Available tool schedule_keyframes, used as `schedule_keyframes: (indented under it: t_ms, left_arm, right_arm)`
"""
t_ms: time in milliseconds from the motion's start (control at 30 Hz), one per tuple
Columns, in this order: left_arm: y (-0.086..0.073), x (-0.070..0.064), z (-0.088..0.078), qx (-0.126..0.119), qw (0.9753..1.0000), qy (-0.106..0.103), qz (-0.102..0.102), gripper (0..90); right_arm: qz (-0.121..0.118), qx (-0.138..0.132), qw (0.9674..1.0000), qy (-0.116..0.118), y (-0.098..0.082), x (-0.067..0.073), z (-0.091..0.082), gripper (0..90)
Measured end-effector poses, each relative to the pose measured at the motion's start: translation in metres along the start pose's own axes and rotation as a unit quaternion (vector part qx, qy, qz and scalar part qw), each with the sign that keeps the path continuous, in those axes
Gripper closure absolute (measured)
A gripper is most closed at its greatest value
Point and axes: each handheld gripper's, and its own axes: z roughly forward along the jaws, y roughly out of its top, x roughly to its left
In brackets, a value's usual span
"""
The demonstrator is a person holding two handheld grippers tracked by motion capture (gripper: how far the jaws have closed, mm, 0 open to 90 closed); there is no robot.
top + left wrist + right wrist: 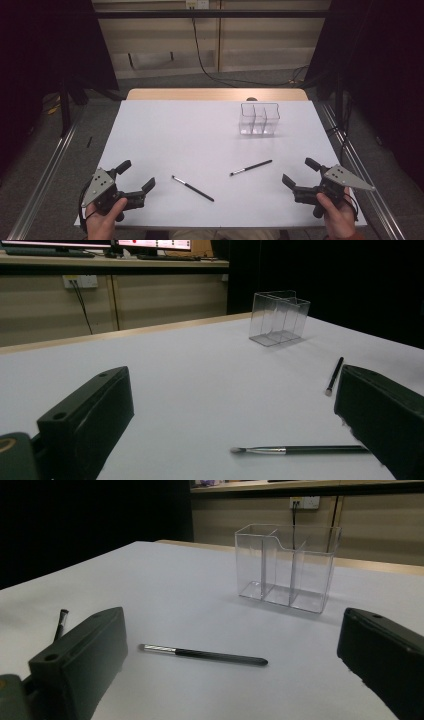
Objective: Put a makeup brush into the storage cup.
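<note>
Two slim black makeup brushes lie flat on the white table [165, 130]. One brush [193, 188] [300, 449] [61, 622] rests left of centre near the front; the other brush [251, 167] [334, 375] [202, 654] lies right of centre. A clear plastic organiser [259, 119] [278, 317] [287, 567] with three compartments stands empty at the back right. My left gripper [136, 176] [235, 410] hovers at the front left, jaws wide open and holding nothing. At the front right my right gripper [300, 172] [232, 645] is likewise open and empty.
A wooden strip [215, 94] runs along the table's far edge. Metal frame rails [45, 175] flank both sides. Cables [210, 70] trail over the floor behind, in front of a panelled wall. A hand grips each tool at the table's front edge.
</note>
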Motion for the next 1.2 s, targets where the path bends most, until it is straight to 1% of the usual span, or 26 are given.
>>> schedule_keyframes:
  t_ms: [33, 233, 333, 400, 500, 533, 633, 700, 733, 833, 867, 900, 933, 967, 1100, 1200]
  left_arm:
    - [0.0, 0.0, 0.0, 0.001, 1.0, 0.001, 0.0, 2.3]
    - [-0.001, 0.001, 0.0, 0.007, 1.0, 0.006, 0.002, 2.3]
    - [-0.001, 0.001, 0.0, 0.01, 0.9998, 0.015, -0.003, 2.3]
    - [-0.001, 0.001, -0.001, 0.01, 0.9998, 0.017, -0.007, 2.3]
    - [-0.001, 0.0, -0.002, 0.009, 0.9998, 0.017, -0.003, 2.3]
    - [-0.001, -0.001, -0.001, 0.012, 0.9999, 0.012, 0.0, 2.3]
    - [0.0, -0.002, 0.0, 0.015, 0.9998, 0.011, 0.008, 2.3]
    - [0.0, -0.003, 0.001, 0.014, 0.9999, 0.008, 0.001, 2.3]
    - [0.001, -0.002, 0.001, 0.015, 0.9999, 0.007, 0.002, 2.3]
    - [0.001, -0.003, 0.003, 0.019, 0.9998, 0.01, -0.002, 2.3]
    - [0.004, -0.004, 0.005, 0.022, 0.9995, 0.021, -0.009, 2.3]
    - [0.006, -0.004, 0.006, 0.019, 0.9996, 0.02, -0.007, 2.5]
    - [0.01, -0.005, 0.007, 0.016, 0.9998, 0.014, 0.003, 2.6]
    - [0.011, -0.005, 0.007, 0.015, 0.9998, 0.011, 0.007, 2.4]
    - [0.017, -0.004, 0.009, 0.005, 0.9999, -0.002, 0.011, 2.3]
    - [0.019, -0.003, 0.011, 0.005, 0.9999, -0.004, 0.012, 2.1]
  right_arm:
    - [-0.003, 0.0, 1.0, 0.001, 0.0, 0.0, 0.001, 0.0]
    - [0.0, 0.007, 1.0, 0.005, -0.001, 0.0, 0.002, 0.0]
    - [0.001, 0.005, 1.0, 0.006, -0.001, 0.0, 0.001, 0.0]
    - [0.001, 0.006, 1.0, 0.005, -0.001, 0.0, 0.002, 0.0]
    - [-0.002, 0.005, 1.0, 0.007, -0.001, 0.001, 0.003, 0.0]
    - [-0.002, 0.006, 0.9999, 0.009, -0.001, 0.001, 0.004, 0.0]
    - [-0.002, 0.006, 0.9999, 0.01, -0.001, 0.002, 0.004, 0.0]
    - [-0.003, 0.006, 0.9999, 0.011, -0.001, 0.002, 0.004, 0.0]
    - [-0.006, 0.008, 0.9999, 0.011, -0.001, 0.001, 0.005, 0.0]
    - [-0.003, 0.008, 0.9999, 0.012, -0.001, 0.001, 0.006, 0.0]
    - [-0.002, 0.01, 0.9998, 0.014, -0.002, 0.001, 0.007, 0.0]
    - [-0.001, 0.01, 0.9998, 0.015, -0.002, 0.001, 0.007, 0.0]
    - [-0.002, 0.011, 0.9998, 0.014, -0.002, 0.002, 0.007, 0.0]
    - [-0.004, 0.01, 0.9998, 0.015, -0.002, 0.002, 0.007, 0.0]
    - [-0.003, 0.009, 0.9999, 0.013, -0.002, 0.001, 0.005, 0.0]
    - [-0.002, 0.008, 0.9999, 0.011, -0.002, 0.001, 0.004, 0.0]
